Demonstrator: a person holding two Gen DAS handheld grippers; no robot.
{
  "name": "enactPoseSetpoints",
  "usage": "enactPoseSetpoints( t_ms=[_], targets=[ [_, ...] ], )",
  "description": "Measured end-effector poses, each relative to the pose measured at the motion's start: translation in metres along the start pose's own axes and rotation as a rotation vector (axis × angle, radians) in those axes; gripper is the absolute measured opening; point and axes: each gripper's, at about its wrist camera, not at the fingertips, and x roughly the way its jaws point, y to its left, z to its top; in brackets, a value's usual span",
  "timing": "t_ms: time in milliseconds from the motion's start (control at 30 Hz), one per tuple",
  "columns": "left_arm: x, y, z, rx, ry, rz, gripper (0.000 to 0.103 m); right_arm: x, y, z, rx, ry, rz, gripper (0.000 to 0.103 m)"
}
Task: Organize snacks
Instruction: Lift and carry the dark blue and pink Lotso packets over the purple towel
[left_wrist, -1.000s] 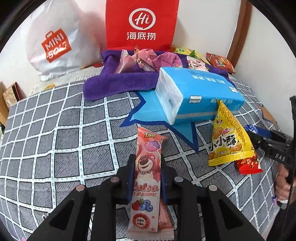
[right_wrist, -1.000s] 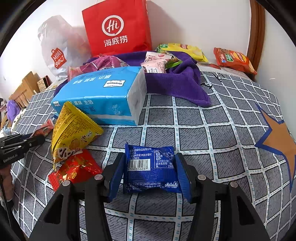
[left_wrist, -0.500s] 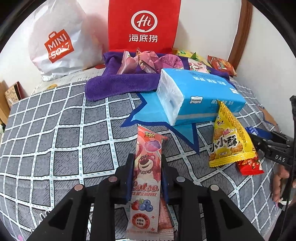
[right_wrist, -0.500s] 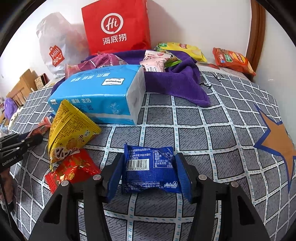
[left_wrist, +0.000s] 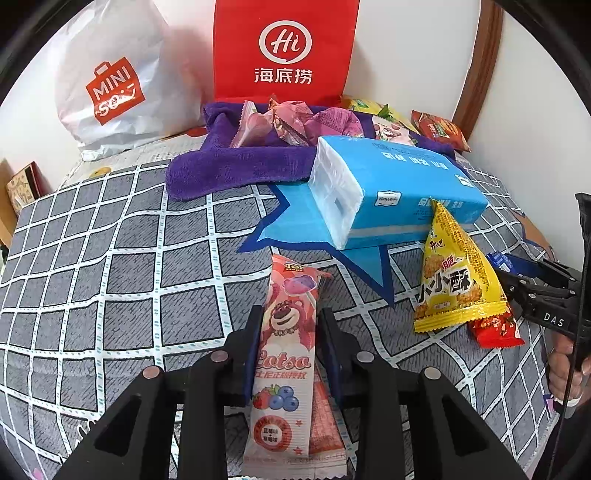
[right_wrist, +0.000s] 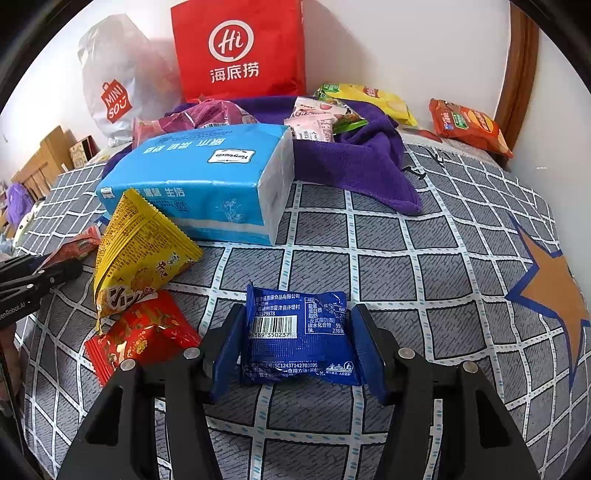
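My left gripper (left_wrist: 291, 312) is low over the bed, its jaws just opening, with a long pink Lotso snack packet (left_wrist: 288, 332) still touching both pads. The packet lies on the checked bedcover (left_wrist: 110, 280), on top of a second reddish packet (left_wrist: 325, 424). My right gripper (right_wrist: 297, 308) is shut on a blue snack packet (right_wrist: 299, 332) that rests on the cover. A yellow triangular snack bag (right_wrist: 136, 251) and a red packet (right_wrist: 140, 332) lie between the two grippers. In the left wrist view the right gripper (left_wrist: 498, 266) shows at the right edge.
A blue tissue pack (left_wrist: 388, 192) lies mid-bed. Behind it a purple towel (right_wrist: 362, 162) holds several pink snacks (left_wrist: 291, 122). A red paper bag (left_wrist: 284, 48) and a white Miniso bag (left_wrist: 110, 81) lean on the wall. Yellow (right_wrist: 365, 96) and orange (right_wrist: 469, 125) bags lie at the back right.
Both hands have stayed where they were. The left jaws stand a touch wider around the pink packet than a second ago.
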Motion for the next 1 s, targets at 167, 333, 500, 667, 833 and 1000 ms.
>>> enactPoseSetpoints(
  t_ms=[167,333,500,667,833,1000],
  targets=[
    [0.000,-0.004,0.000,0.021,0.004,0.025,0.028,0.000,0.000,0.000,-0.002,0.001,0.000,0.057],
    [0.001,-0.004,0.000,0.016,0.003,0.019,0.028,0.000,0.001,0.001,-0.002,0.004,0.000,0.057],
    [0.002,-0.008,0.000,0.030,0.004,0.051,0.025,0.000,0.001,0.000,-0.003,-0.001,0.003,0.058],
    [0.000,-0.005,0.000,0.022,0.002,0.061,0.024,-0.001,-0.003,0.000,0.011,-0.010,0.030,0.055],
    [-0.005,-0.003,0.001,-0.023,0.038,0.063,0.024,-0.005,-0.008,0.001,0.036,-0.008,0.046,0.053],
    [-0.027,0.000,0.008,-0.050,0.044,0.009,0.023,-0.024,-0.007,0.008,0.043,-0.035,0.056,0.053]
  ],
)
